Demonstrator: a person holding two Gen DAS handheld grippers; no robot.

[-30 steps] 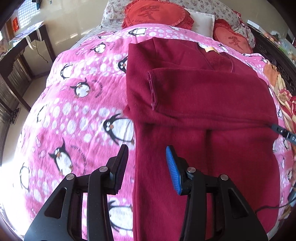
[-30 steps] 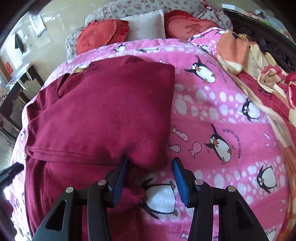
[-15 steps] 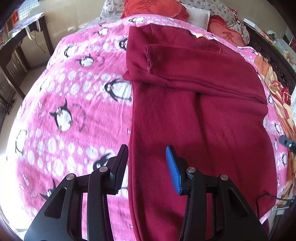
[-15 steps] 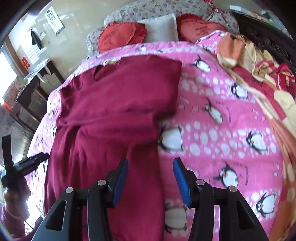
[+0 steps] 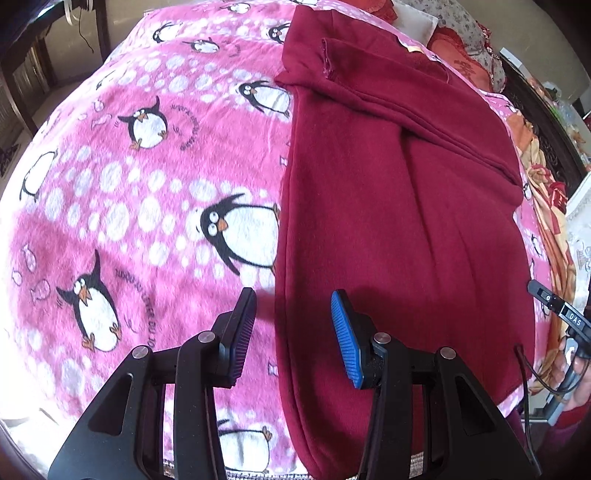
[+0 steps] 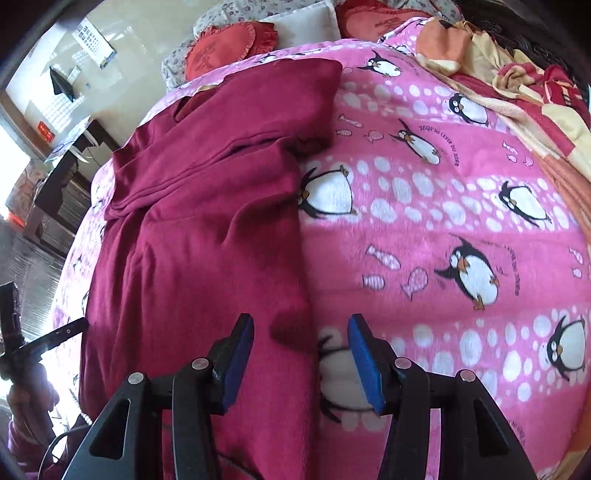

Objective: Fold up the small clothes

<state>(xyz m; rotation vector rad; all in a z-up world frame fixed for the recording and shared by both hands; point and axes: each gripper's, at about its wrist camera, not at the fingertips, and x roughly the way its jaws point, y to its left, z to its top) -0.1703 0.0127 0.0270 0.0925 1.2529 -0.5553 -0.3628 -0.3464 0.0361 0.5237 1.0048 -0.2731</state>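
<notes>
A dark red sweater (image 5: 399, 206) lies flat on the pink penguin blanket (image 5: 140, 192), its sleeves folded across the chest. My left gripper (image 5: 293, 328) hovers open over the sweater's left edge near the hem, nothing between its fingers. In the right wrist view the same sweater (image 6: 207, 229) fills the left half. My right gripper (image 6: 301, 358) stands open above the sweater's right edge, straddling the border between cloth and blanket (image 6: 443, 221), without pinching it.
Red heart cushions (image 6: 225, 48) and a white pillow (image 6: 306, 22) lie at the head of the bed. An orange patterned quilt (image 6: 524, 85) is bunched along the right side. A dark desk (image 6: 62, 173) stands left of the bed.
Both grippers have drawn back from the folded sleeves toward the hem end of the sweater, which now looks farther up in both views. Both stay open; the sweater has not moved.
</notes>
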